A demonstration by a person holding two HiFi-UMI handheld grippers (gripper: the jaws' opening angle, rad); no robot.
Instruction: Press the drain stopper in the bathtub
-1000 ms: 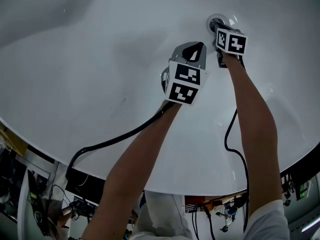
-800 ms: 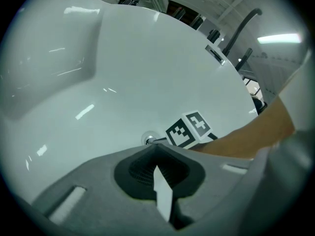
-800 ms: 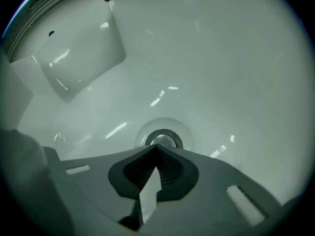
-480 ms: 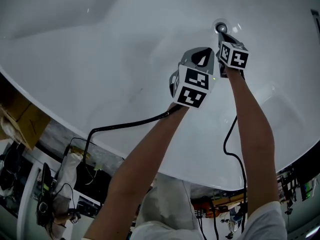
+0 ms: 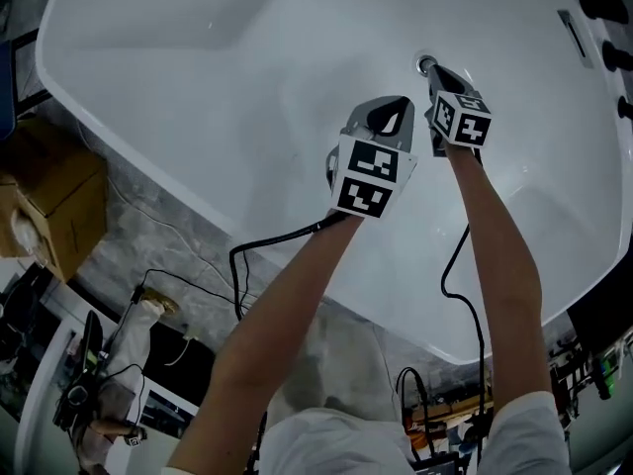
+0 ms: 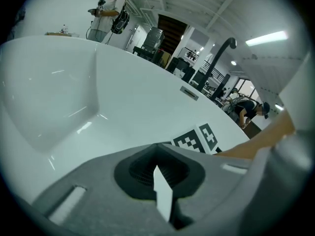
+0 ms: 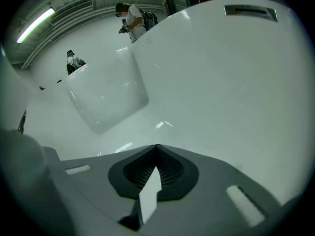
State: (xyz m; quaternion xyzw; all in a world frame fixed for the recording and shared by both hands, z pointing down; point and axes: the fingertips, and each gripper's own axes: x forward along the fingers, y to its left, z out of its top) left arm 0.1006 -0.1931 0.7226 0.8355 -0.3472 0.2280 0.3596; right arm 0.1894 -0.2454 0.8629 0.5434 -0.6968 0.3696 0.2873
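Observation:
The white bathtub [image 5: 198,97] fills the head view. Its round chrome drain stopper [image 5: 426,64] sits in the tub floor at upper right. My right gripper [image 5: 434,75] points down with its shut tip right at the stopper's near edge; I cannot tell whether they touch. My left gripper [image 5: 400,103] hangs shut just left of it, above the tub floor, with nothing held. The left gripper view shows its jaws [image 6: 157,144] closed to a point, with the right gripper's marker cube [image 6: 198,137] beyond. In the right gripper view the gripper [image 7: 156,146] is shut too, and the stopper is hidden.
Black taps [image 5: 605,8] and an overflow slot [image 5: 573,34] sit on the tub's far right rim. A cardboard box [image 5: 45,201] and loose cables [image 5: 183,290] lie on the floor left of the tub. People stand far behind the tub [image 6: 108,11].
The head view has drawn back: more of the tub rim, the floor and the box now show. Both grippers stay near the drain, with the right tip still at the stopper.

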